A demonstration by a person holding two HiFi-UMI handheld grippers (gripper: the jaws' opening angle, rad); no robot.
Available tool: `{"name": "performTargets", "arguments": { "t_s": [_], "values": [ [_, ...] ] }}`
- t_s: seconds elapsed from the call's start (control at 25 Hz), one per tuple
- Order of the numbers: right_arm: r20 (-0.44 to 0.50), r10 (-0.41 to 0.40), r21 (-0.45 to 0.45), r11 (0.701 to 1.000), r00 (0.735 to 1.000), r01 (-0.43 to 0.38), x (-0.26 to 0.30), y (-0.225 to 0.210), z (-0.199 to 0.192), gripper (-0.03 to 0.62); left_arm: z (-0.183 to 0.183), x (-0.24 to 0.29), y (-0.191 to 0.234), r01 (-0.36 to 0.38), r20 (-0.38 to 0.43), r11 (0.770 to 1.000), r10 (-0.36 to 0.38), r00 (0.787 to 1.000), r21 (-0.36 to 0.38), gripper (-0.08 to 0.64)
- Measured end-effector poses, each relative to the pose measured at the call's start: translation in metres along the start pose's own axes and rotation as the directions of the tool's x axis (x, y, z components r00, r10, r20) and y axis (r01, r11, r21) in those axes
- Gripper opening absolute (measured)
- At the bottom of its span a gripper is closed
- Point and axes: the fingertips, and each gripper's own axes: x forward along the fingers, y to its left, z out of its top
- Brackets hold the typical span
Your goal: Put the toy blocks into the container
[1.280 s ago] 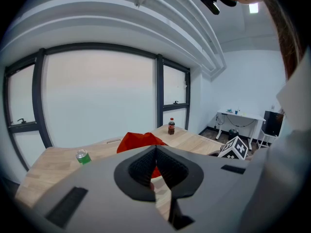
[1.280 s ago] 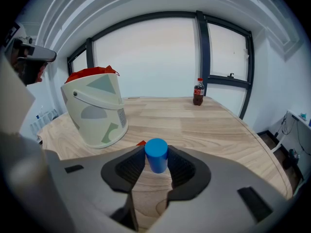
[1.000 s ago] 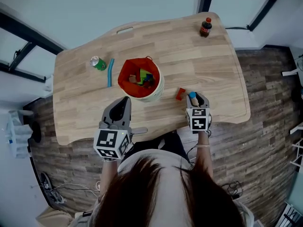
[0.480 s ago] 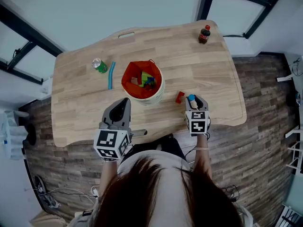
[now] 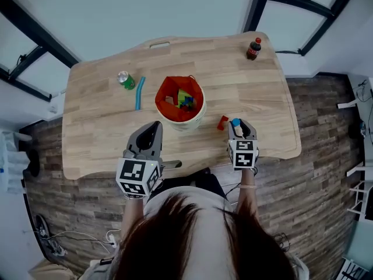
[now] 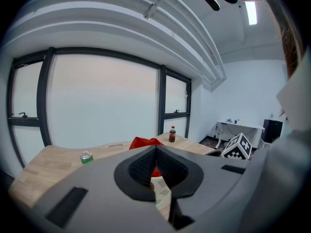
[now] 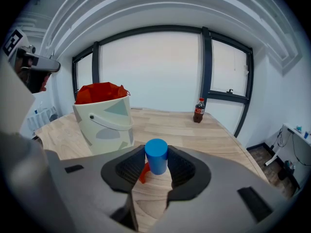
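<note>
She stands at the near edge of the wooden table (image 5: 256,86) with a claw in each hand, both held low over the front of the board. The left gripper (image 5: 154,126) is clenched on nothing: in the left gripper view its two dark pads meet at the tips and only the tabletop and the bucket show past them. It sits just short of the bucket, pointing at it. The right gripper (image 5: 237,125) is out toward the right side of the table, and it is grasping a blue block (image 7: 156,155), a short round cylinder standing upright between the ribbed pads, pinched on both sides. Just beside the tips, on the side toward the bucket, a small red block (image 5: 222,122) lies on the wood. Beyond the hands, about mid-table, stands the bucket (image 5: 197,116), pale with grey shapes on its wall and a red lining, and a few other blocks (image 5: 183,100) in green, blue and plain wood lie inside. To its left a blue stick (image 5: 139,92) lies flat, with a green can (image 5: 124,79) just past it. At the far right corner a cola bottle (image 5: 253,49) stands upright, well apart from everything else.
</note>
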Motion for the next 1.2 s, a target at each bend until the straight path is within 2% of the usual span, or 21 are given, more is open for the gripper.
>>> {"name": "performTargets", "arguments": {
  "t_s": [1.2],
  "values": [
    [0.094, 0.060, -0.064, 0.997, 0.994, -0.054, -0.010, 0.043, 0.060, 0.153, -0.006, -0.030, 0.033, -0.042, 0.049, 0.997, 0.045, 0.998, -0.059, 0.009]
  ]
}}
